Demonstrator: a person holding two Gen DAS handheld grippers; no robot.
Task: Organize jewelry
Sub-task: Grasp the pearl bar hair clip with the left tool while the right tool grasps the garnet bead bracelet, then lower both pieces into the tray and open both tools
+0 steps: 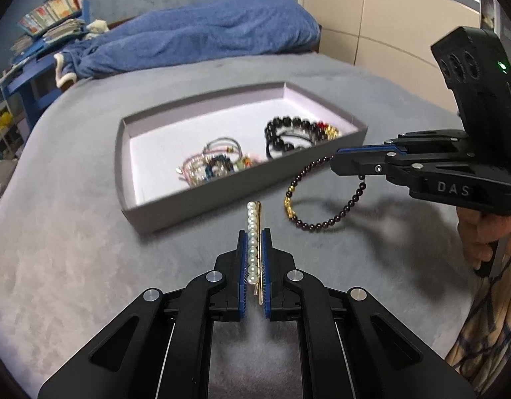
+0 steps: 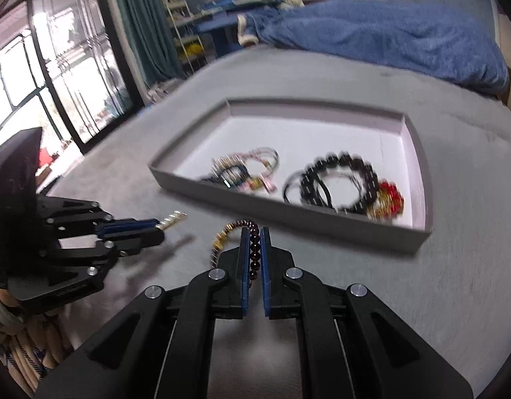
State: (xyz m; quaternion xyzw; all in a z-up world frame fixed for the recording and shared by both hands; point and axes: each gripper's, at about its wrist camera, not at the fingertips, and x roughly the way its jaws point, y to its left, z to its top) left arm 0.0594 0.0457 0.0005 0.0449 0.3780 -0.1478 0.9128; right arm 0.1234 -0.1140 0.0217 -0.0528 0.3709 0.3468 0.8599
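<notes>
beside the tray [image 1: 195, 211], left fingers [image 1: 242, 249] clench a pearl hairpin [image 1: 254, 242]; right fingers [image 2: 245, 249] clench a bead bracelet [image 2: 254, 249].

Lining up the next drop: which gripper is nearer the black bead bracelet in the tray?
Right. The right gripper hangs beside the tray wall nearest the black bead bracelet; the left gripper sits farther back.
</notes>
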